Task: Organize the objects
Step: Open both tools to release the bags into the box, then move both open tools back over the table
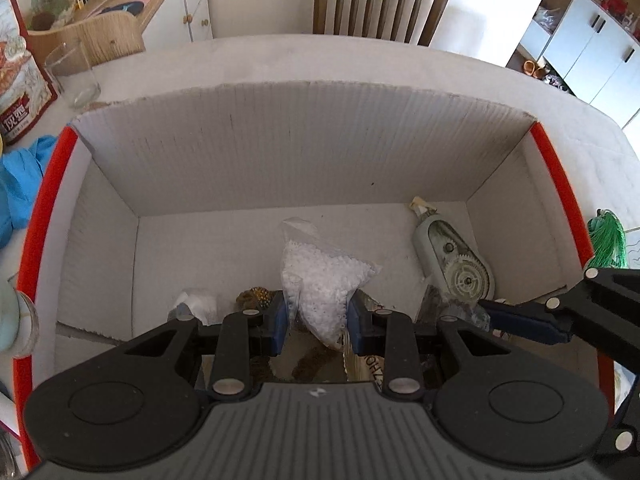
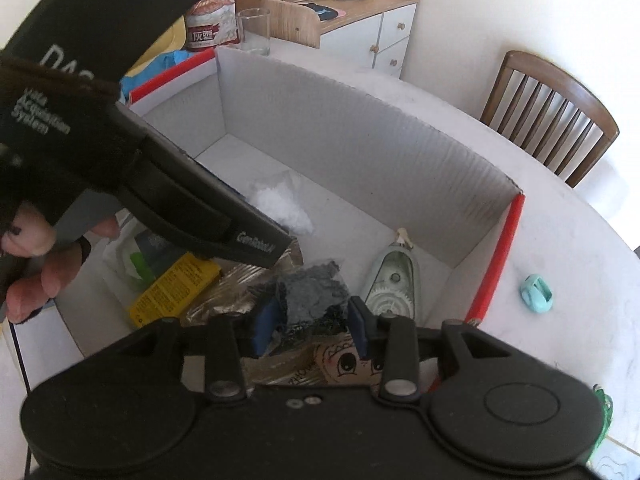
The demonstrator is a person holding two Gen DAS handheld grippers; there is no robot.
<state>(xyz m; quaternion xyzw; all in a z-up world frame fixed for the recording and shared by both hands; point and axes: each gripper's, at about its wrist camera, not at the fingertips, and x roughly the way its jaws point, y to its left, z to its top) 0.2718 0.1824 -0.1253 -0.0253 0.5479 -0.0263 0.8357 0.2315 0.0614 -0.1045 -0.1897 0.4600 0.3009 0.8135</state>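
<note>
A white cardboard box (image 1: pixel 304 152) with red edges stands on the table; it also shows in the right wrist view (image 2: pixel 360 136). My left gripper (image 1: pixel 318 320) is shut on a clear bag of white beads (image 1: pixel 320 280) inside the box. My right gripper (image 2: pixel 312 320) is shut on a dark grey sparkly bundle in clear wrap (image 2: pixel 312 292), low in the box. A pale green correction tape dispenser (image 1: pixel 452 256) lies by the right wall, also in the right wrist view (image 2: pixel 394 284). A yellow packet (image 2: pixel 176 292) and foil wrappers lie near the front.
A drinking glass (image 1: pixel 72 76) and a red-and-white food bag (image 1: pixel 16 80) stand at the back left. A blue cloth (image 1: pixel 20 184) lies left of the box. A small teal clip (image 2: pixel 536 294) and green thread (image 1: pixel 608 240) lie right of it. A wooden chair (image 1: pixel 380 0) stands behind.
</note>
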